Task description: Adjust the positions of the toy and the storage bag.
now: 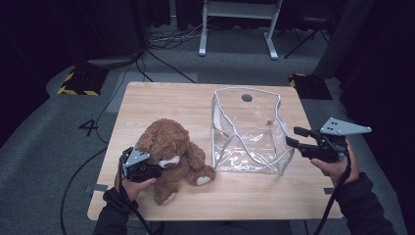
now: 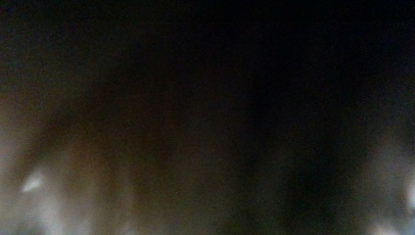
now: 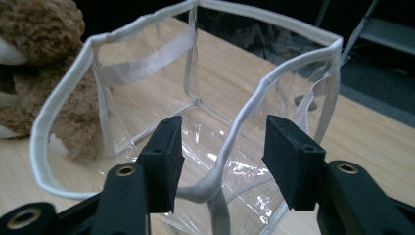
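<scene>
Here, bear: brown teddy bear (image 1: 171, 154) sits near-left on the bench (image 1: 161, 100).
Left gripper (image 1: 147, 164): pressed into the bear; finger state unclear.
Right gripper (image 3: 220, 152): fingers apart, astride the rim of the clear bag (image 1: 249, 129), not pressing.

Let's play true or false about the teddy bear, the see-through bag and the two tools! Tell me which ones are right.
1. The teddy bear sits on the table. True.
2. The clear bag lies flat and zipped shut. False: it stands upright with its top open.
3. The left tool is pressed against the bear. True.
4. The right tool is clamped shut on the bag's rim. False: its jaws stand apart, with the white rim between them, untouched.
5. The bear is inside the bag. False: it sits beside it.
</scene>
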A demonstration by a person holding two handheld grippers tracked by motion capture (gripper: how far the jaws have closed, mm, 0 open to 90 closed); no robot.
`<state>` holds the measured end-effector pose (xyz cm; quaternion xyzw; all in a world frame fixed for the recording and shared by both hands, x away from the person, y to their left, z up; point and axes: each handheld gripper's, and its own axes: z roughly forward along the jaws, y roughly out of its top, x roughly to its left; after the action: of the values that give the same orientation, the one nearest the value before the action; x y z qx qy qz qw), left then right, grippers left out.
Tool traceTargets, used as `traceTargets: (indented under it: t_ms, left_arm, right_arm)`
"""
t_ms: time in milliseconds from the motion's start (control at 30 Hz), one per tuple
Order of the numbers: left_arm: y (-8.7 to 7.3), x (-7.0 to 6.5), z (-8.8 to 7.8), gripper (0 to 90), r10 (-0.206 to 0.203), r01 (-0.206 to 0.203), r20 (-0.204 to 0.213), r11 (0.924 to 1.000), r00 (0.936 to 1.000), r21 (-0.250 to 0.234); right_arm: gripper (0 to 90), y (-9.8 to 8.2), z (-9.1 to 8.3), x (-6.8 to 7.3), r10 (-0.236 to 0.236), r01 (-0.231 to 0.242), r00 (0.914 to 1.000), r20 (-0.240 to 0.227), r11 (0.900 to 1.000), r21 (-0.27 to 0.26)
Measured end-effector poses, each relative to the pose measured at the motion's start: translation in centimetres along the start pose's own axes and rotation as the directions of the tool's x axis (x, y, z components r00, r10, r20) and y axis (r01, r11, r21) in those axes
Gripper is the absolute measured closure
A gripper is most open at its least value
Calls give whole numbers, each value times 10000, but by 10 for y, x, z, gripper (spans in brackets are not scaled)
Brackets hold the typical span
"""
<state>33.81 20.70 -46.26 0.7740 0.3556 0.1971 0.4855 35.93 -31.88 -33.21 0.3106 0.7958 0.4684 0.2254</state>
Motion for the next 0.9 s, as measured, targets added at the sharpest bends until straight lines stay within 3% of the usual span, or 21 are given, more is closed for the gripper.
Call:
traceTargets:
  t_ms: [133, 167, 400, 433, 467, 500, 567, 667, 800, 833, 867, 900]
  left_arm:
    - [0, -1, 1, 395, 47, -47, -17, 10000, 10000, -15]
    - [0, -2, 1, 395, 50, -50, -47, 10000, 10000, -25]
    - [-1, -2, 2, 398, 13, -12, 6, 9999, 10000, -107]
    - [-2, -1, 2, 400, -3, 4, 35, 9999, 10000, -118]
    - [-2, -1, 2, 400, -3, 4, 35, 9999, 10000, -118]
    - [-2, -1, 2, 400, -14, 14, 44, 9999, 10000, -110]
    - [-2, -1, 2, 399, -90, 91, 93, 9999, 9999, -111]
    - [-2, 0, 1, 399, -265, 267, 210, 9996, 9994, -90]
    - [-2, 0, 2, 396, -333, 335, 231, 9994, 9992, -57]
    - [-1, -1, 2, 396, -302, 302, 213, 9995, 9993, 5]
    - [-1, -1, 2, 396, -302, 302, 213, 9995, 9993, 5]
    - [-2, -2, 2, 396, -194, 194, 196, 9998, 9996, 5]
  right_arm:
    - [365, -7, -8, -10, 153, -151, 9995, 293, 9999, -77]
    - [314, -13, -11, -16, 447, -430, 9979, 465, 9984, -364]
    - [251, -29, -21, -29, 710, -657, 9940, 837, 9957, -652]
    - [226, -39, -18, -32, 443, -398, 9893, 1392, 9986, -345]
    - [225, -46, -16, -34, 262, -240, 9865, 1616, 9996, -155]
    - [225, -46, -16, -34, 262, -240, 9865, 1616, 9996, -155]
    - [215, -64, -8, -41, 471, -486, 9888, 1418, 9988, 77]
    - [210, -93, 8, -51, 726, -824, 9862, 1485, 9947, 612]
    - [193, -128, 28, -59, 1009, -1182, 9867, 1278, 9837, 1355]
    - [196, -142, 35, -61, 1098, -1326, 9843, 1384, 9768, 1683]
    - [196, -142, 35, -61, 1098, -1326, 9843, 1384, 9768, 1683]
    - [195, -153, 41, -63, 1226, -1464, 9841, 1285, 9696, 1961]
